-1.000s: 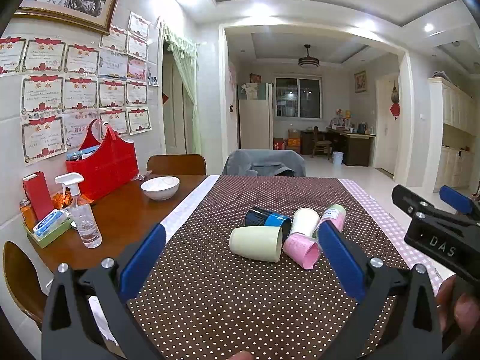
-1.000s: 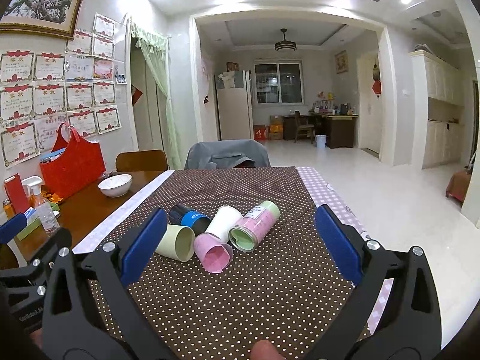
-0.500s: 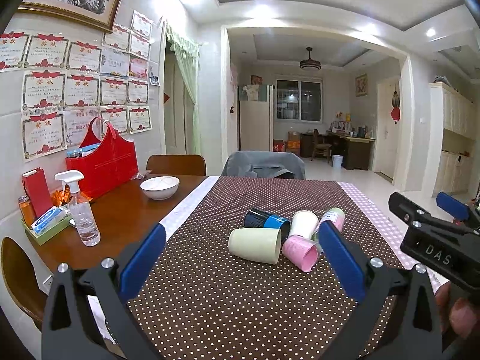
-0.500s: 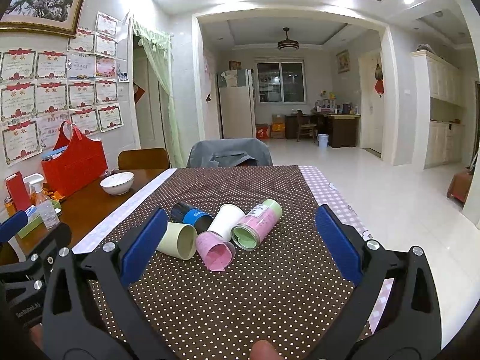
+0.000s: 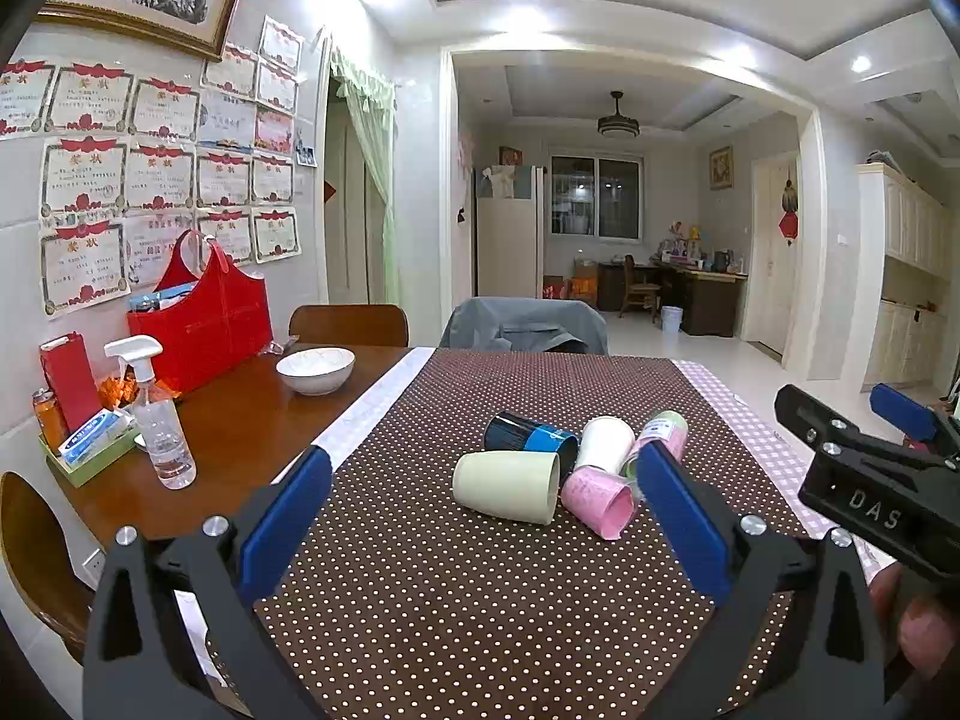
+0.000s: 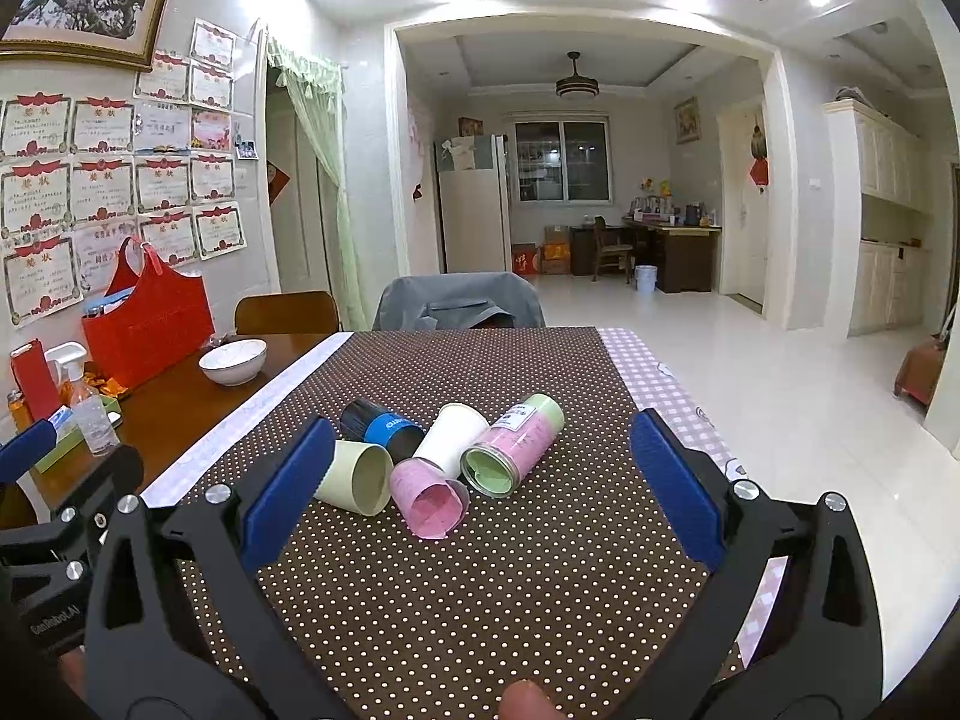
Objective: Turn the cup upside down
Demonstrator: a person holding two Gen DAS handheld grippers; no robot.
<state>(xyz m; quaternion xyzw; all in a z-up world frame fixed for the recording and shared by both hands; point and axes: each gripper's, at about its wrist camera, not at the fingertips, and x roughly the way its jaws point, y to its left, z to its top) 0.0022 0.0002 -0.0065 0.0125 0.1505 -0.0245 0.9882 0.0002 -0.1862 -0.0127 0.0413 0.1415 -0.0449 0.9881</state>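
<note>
5 cups [image 6: 420, 456] clustered on tablecloth [image 6: 480, 588]

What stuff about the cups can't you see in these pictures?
- Black-and-blue cup: its mouth faces away in the right wrist view and is hidden behind the pale green cup in the left wrist view.
- Pink-and-green can: partly hidden by a left gripper finger, left wrist view.
- Its label: too small to read.

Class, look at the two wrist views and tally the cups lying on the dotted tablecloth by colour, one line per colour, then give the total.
Pale green cup: 1
Black and blue cup: 1
White cup: 1
Plain pink cup: 1
Pink cup with green ends: 1
Total: 5, all on their sides on the dotted tablecloth.
</note>
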